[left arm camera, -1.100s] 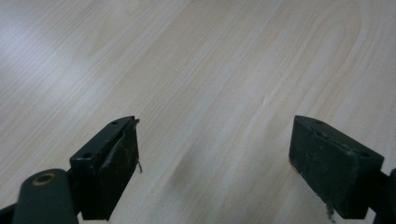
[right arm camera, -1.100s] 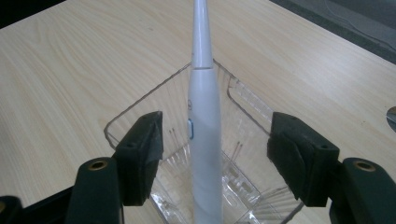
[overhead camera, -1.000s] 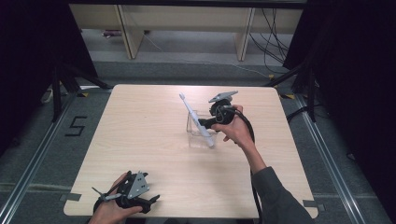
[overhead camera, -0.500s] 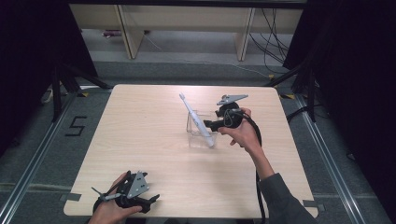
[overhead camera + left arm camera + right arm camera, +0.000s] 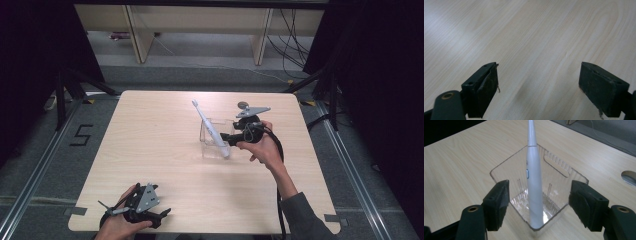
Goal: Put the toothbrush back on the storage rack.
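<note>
A white electric toothbrush (image 5: pixel 210 129) (image 5: pixel 533 180) leans in a clear plastic box (image 5: pixel 209 145) (image 5: pixel 556 168) at the middle of the table, its head pointing up and to the far left. My right gripper (image 5: pixel 226 136) (image 5: pixel 540 187) is open at the box's right side. Its jaws stand level with the box's near corner, one on each side, with the toothbrush handle seen between them and untouched. My left gripper (image 5: pixel 161 216) (image 5: pixel 537 67) rests at the table's near left corner, open, with bare wood between its jaws.
The light wooden table (image 5: pixel 150 130) has bare room left of the box. Beyond its far edge stand wooden shelf legs (image 5: pixel 137 40) and floor cables (image 5: pixel 285 30). A tape mark (image 5: pixel 81 135) lies on the floor at the left.
My right gripper has drawn back to the right and slightly nearer the person, away from the toothbrush. The toothbrush stays leaning in the box. The left gripper has not moved.
</note>
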`<state>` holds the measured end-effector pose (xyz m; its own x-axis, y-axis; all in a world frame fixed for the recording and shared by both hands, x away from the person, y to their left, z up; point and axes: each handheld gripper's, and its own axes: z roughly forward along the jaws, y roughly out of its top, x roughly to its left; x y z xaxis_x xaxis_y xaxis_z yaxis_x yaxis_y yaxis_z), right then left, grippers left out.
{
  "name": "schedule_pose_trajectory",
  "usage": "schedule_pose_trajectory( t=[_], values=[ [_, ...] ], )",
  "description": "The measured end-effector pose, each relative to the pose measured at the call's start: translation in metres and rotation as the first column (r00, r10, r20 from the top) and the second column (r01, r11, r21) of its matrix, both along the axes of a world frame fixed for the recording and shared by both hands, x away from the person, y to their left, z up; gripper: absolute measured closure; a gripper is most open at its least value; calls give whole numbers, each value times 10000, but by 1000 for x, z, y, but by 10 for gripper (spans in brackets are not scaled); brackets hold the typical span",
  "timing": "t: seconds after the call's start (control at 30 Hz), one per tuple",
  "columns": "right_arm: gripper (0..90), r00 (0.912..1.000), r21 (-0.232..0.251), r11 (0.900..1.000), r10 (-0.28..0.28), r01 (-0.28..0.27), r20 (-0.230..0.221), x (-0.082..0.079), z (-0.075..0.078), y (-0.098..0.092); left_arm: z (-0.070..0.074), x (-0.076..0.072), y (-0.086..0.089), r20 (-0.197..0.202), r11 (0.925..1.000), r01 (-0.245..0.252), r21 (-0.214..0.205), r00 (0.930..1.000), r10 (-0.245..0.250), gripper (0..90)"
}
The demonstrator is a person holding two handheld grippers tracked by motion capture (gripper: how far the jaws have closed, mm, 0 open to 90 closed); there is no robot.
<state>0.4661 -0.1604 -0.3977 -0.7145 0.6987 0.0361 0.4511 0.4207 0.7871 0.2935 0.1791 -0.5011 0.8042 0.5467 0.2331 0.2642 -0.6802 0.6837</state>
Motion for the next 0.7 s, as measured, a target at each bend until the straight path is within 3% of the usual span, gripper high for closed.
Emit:
schedule_pose_trajectory(
  t=[0.17, 0.23, 0.37, 0.4, 0.43, 0.47, 0.53, 0.67, 0.7],
  values=[
    [319, 10000, 68, 10000, 72, -73, 53, -8, 1, -2, 1, -1, 0, 78, 10000, -2, -87, 10000, 2, 154],
    [297, 9999, 166, 9998, -55, 57, -122, -12, 2, -4, 1, 0, 0, 46, 10000, 15, -23, 10000, -14, 154],
    [281, 10000, 203, 9998, -39, 38, 47, -16, 0, -8, 0, 0, 0, 96, 10000, 7, -86, 10000, -6, 154],
    [278, 9996, 188, 9998, 38, -43, 264, -16, 0, -10, 0, -1, 0, 76, 10000, -2, -81, 10000, 3, 154],
    [273, 10000, 248, 9997, -83, 82, 25, -18, 1, -10, 1, -1, 0, 154, 10000, 4, -84, 9999, -3, 154],
    [269, 9997, 187, 9998, -71, 67, 241, -18, 1, -12, 1, -1, 0, 138, 9999, -8, -105, 9999, 9, 154],
    [265, 10000, 338, 9994, 35, -37, 37, -21, 2, -13, 0, -1, 0, 109, 9999, 7, -111, 9999, -6, 154],
    [229, 9995, 231, 9997, 12, -19, 301, -23, 2, -12, 1, -1, 0, 98, 10000, -47, 56, 9999, 47, 154],
    [226, 9999, 294, 9996, -1, -4, 159, -25, 2, -12, 1, -1, 0, 112, 10000, -44, 24, 9999, 44, 154]
  ],
)
